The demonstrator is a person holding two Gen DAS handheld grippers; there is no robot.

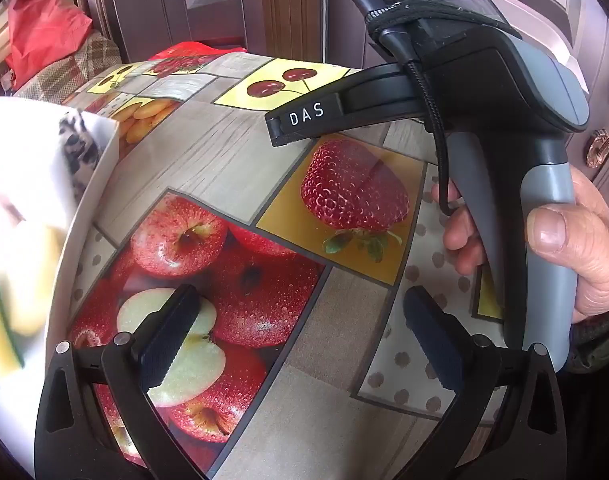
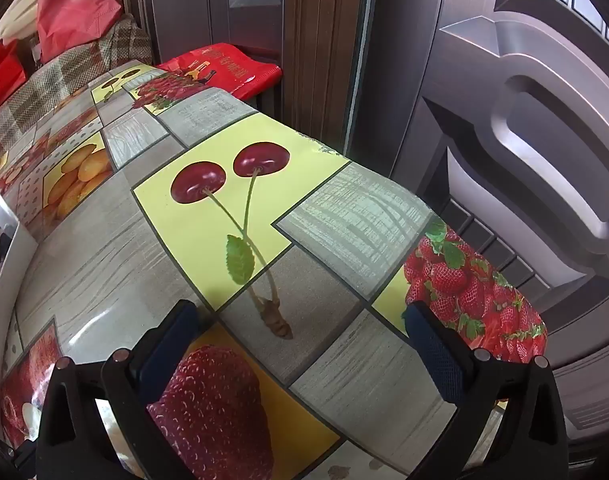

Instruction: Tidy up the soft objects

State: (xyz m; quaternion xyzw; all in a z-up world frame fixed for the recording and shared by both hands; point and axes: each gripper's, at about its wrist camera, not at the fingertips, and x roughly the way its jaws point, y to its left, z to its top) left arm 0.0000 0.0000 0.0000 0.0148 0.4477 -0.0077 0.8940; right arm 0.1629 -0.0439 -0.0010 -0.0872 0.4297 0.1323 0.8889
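While both claws stand wide and empty over the tabletop [image 1: 232, 160], I note the sponge [image 1: 4, 320] lies in the white bin [image 1: 104, 152], left of my left claw [image 1: 300, 340]; right claw [image 2: 300, 344] is farther.

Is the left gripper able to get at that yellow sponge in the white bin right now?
Probably yes. The left gripper is open and empty over the table, and the yellow sponge lies just to its left inside the white bin. Only the bin's wall stands between, so it would have to come over that.

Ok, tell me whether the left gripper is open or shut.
Open. The left gripper has its fingers spread wide over the fruit-print tablecloth, nothing between them.
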